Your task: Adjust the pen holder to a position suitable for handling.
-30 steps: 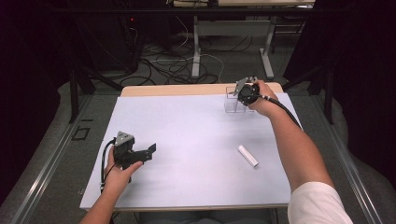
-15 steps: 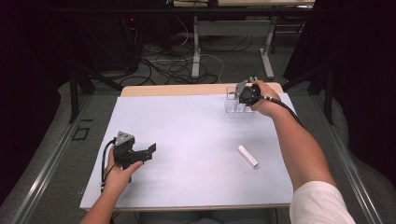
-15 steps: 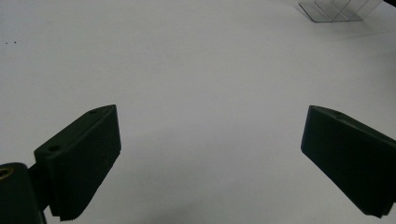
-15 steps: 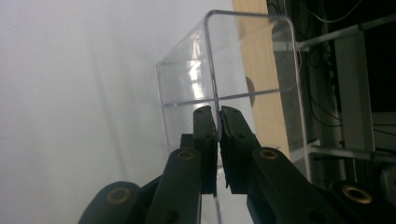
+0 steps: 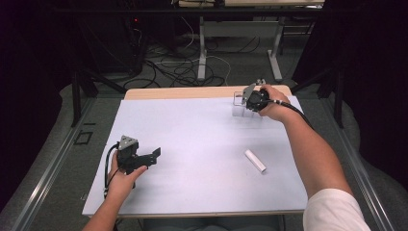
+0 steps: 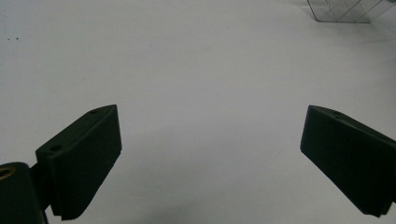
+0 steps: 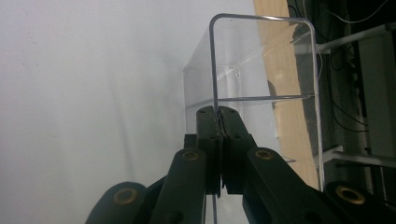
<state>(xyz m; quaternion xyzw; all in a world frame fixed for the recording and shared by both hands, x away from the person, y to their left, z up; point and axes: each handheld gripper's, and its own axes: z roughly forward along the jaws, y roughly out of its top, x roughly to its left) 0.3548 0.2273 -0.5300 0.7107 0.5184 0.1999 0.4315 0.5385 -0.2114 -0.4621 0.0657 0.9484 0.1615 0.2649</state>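
At the table's far right corner, my right gripper (image 7: 218,112) pinches the thin wall of the clear acrylic rack (image 7: 261,60). I keep the jaws square to that wall to prevent slipping. My left gripper (image 6: 210,154) idles, spread wide.

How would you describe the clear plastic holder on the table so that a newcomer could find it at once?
Start at the white table and go to its far right corner, where the bare wooden edge shows. There stands the clear plastic holder, one thin wall pinched by the right gripper. Unlike the white tube lying nearer the person, it is see-through and box-shaped.
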